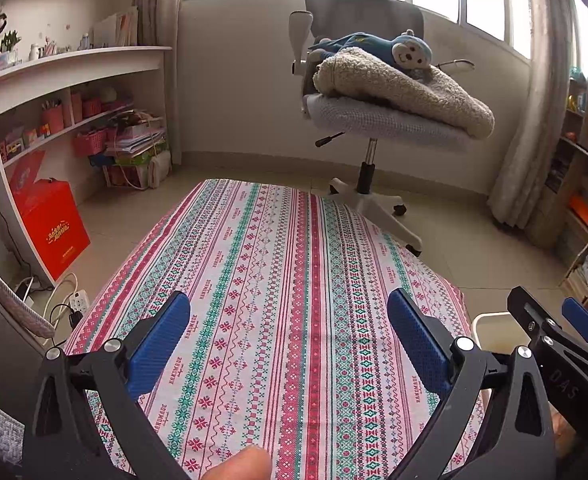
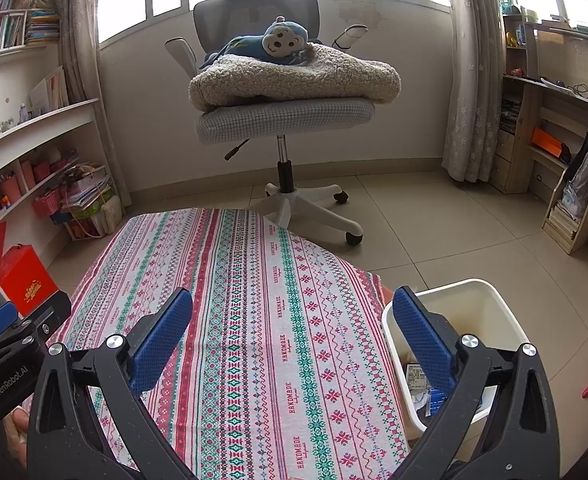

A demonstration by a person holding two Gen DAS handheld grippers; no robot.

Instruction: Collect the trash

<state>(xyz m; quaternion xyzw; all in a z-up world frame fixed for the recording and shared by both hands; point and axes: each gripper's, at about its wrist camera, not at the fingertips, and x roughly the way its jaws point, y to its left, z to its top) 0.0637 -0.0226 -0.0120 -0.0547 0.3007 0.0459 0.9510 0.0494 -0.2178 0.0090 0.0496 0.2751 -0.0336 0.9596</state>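
Observation:
A table under a striped patterned cloth [image 1: 278, 300] [image 2: 254, 312] fills the foreground in both views, with no loose trash showing on it. My left gripper [image 1: 290, 320] hovers over the cloth, open, nothing between its blue pads. My right gripper [image 2: 294, 316] is open too, over the table's right side. A white bin [image 2: 509, 320] stands on the floor at the table's right edge, behind the right finger; paper scraps and wrappers [image 2: 419, 384] lie inside it. The bin's rim [image 1: 493, 330] peeks into the left wrist view, beside the right gripper's body [image 1: 561, 344].
A grey office chair [image 2: 282, 116] with a folded fleece and a blue monkey plush [image 2: 282, 40] stands beyond the table. White shelves [image 1: 66, 92] and a red box [image 1: 50, 228] line the left wall. Wooden shelves [image 2: 553, 128] stand at right. Power strip and cables [image 1: 70, 304] lie on the floor.

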